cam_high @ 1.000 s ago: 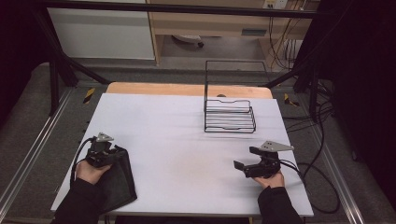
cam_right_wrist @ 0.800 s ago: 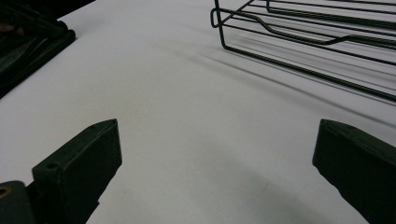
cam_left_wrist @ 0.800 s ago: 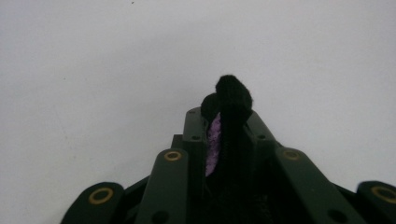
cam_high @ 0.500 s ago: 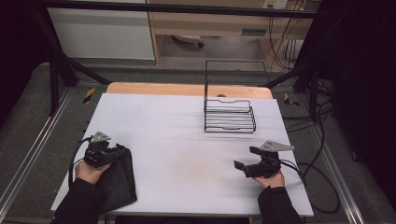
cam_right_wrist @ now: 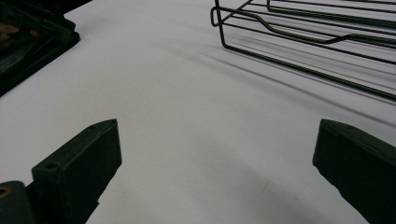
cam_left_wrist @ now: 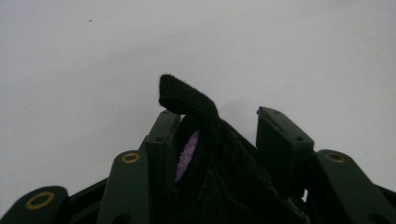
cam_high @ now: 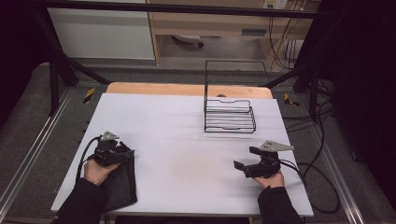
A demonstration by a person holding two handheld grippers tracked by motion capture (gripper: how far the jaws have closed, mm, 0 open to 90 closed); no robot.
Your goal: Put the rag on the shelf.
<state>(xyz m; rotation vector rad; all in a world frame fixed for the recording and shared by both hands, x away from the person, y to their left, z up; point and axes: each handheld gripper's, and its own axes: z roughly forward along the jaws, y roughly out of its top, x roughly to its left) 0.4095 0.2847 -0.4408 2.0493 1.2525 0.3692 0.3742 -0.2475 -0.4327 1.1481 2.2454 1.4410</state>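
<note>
From the high view I note the left tongs point(cam_high: 122, 154) low at the near left corner of the table point(cam_high: 187, 121); the left hand point(cam_high: 97, 170) grips them from behind, forearm entering from the bottom edge, the tongs pointing right and slightly forward. The black cloth point(cam_high: 119, 184) lies flat under and behind that hand, reaching to the near edge of the table; its upper corner is in the tongs. In the left gripper view I see the left tongs point(cam_left_wrist: 219, 135) pinching a raised fold of the black cloth point(cam_left_wrist: 205, 154) between their jaws; a strap-like tip stands above them, and a patch of purple shows inside the fold.

The right tongs point(cam_high: 243, 161) sit near the right near corner, held by the right hand point(cam_high: 271, 178), pointing left; the right gripper view shows the right tongs point(cam_right_wrist: 217, 154) spread wide over bare table, holding nothing.

The wire rack point(cam_high: 229, 114) stands at the far right of the table, well apart from both tongs.
</note>
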